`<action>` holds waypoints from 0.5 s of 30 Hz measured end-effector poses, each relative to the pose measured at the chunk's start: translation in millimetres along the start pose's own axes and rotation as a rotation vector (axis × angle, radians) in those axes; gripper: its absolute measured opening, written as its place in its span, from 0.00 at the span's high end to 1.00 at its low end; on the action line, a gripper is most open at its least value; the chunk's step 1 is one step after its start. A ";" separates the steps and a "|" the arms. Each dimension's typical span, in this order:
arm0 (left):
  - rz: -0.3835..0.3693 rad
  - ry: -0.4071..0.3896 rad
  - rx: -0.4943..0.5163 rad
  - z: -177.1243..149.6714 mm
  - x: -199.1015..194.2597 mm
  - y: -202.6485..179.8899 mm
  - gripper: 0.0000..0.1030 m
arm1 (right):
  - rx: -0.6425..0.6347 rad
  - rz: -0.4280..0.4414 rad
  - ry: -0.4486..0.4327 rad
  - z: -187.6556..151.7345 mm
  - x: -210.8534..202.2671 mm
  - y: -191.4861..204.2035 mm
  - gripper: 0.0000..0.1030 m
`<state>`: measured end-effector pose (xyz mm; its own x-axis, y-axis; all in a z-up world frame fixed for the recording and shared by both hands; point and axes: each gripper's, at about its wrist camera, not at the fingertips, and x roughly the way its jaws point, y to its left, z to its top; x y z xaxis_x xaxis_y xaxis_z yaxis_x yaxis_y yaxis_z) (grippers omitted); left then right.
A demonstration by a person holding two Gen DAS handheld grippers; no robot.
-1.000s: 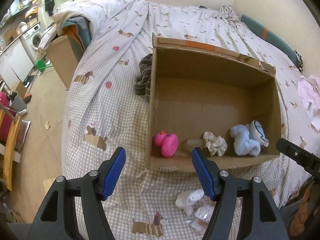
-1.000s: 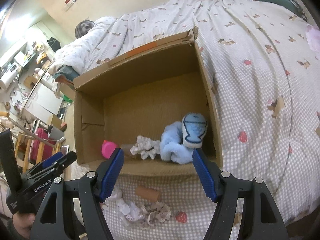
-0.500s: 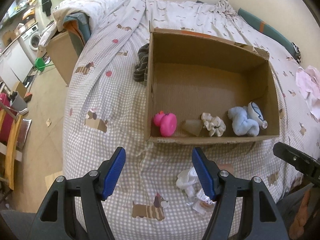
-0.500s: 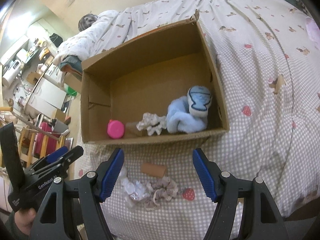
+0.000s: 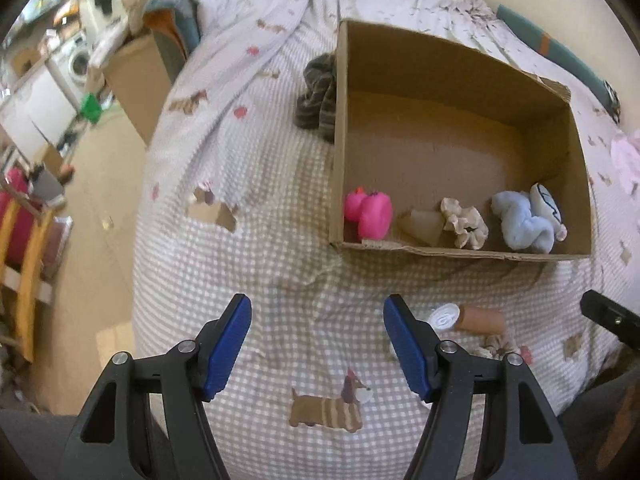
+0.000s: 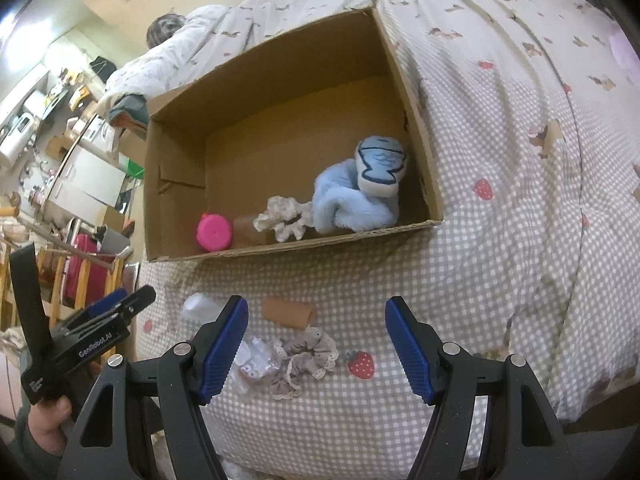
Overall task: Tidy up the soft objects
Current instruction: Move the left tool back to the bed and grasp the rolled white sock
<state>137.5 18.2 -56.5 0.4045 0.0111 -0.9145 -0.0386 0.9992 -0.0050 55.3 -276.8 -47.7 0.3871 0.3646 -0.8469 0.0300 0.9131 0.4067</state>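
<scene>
An open cardboard box [image 5: 460,254] [image 6: 176,184] lies on the checked bed. Along its near wall sit a pink toy [image 5: 370,212] [image 6: 214,233], a beige scrunchie [image 5: 466,222] [image 6: 286,218] and a light blue plush [image 5: 524,220] [image 6: 360,196]. In front of the box lie a brown tube [image 6: 289,312] [image 5: 480,319], a grey scrunchie [image 6: 306,356] and white crumpled items [image 6: 256,358]. My left gripper [image 5: 318,344] is open and empty above the bedspread. My right gripper [image 6: 316,344] is open and empty above the loose items.
A dark striped cloth [image 5: 318,98] lies by the box's left wall. A pink cloth [image 5: 626,160] lies at the right. The bed's left edge drops to a floor with a chair [image 5: 24,248] and another box [image 5: 140,76].
Both grippers have pulled back from the box toward the bed's near edge. The loose items in front of the box have come more into view. Both stay open.
</scene>
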 end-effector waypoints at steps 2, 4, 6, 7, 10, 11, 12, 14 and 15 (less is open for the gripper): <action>-0.026 0.028 -0.004 -0.5 6.6 -1.9 0.36 | 0.019 0.000 0.008 2.6 4.1 -3.4 0.27; -0.050 0.051 0.012 -1.3 12.7 -9.3 0.36 | 0.028 -0.006 0.015 3.8 7.4 -5.6 0.27; -0.094 0.058 0.041 -2.6 15.9 -22.2 0.36 | 0.034 -0.007 0.019 5.1 9.2 -6.8 0.27; -0.110 0.061 0.052 -3.0 16.5 -27.2 0.36 | 0.038 -0.006 0.019 6.3 10.0 -7.0 0.27; -0.153 0.075 0.106 -7.1 20.3 -48.9 0.36 | 0.035 -0.006 0.018 7.4 10.1 -7.5 0.27; -0.154 0.081 0.132 -9.0 22.4 -58.6 0.36 | 0.034 -0.008 0.018 7.3 10.1 -7.8 0.27; -0.148 0.089 0.154 -10.2 25.6 -65.3 0.36 | 0.032 -0.010 0.018 7.4 10.3 -8.1 0.27; -0.132 0.105 0.184 -12.1 33.4 -75.2 0.36 | 0.034 -0.015 0.021 7.0 10.5 -10.2 0.27; -0.122 0.115 0.193 -13.0 38.4 -78.5 0.36 | 0.037 -0.018 0.023 7.2 11.1 -11.6 0.27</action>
<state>144.2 -60.3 -96.5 0.2884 -0.1036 -0.9519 0.1840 0.9816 -0.0511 65.9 -284.7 -59.4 0.3653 0.3525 -0.8616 0.0714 0.9122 0.4034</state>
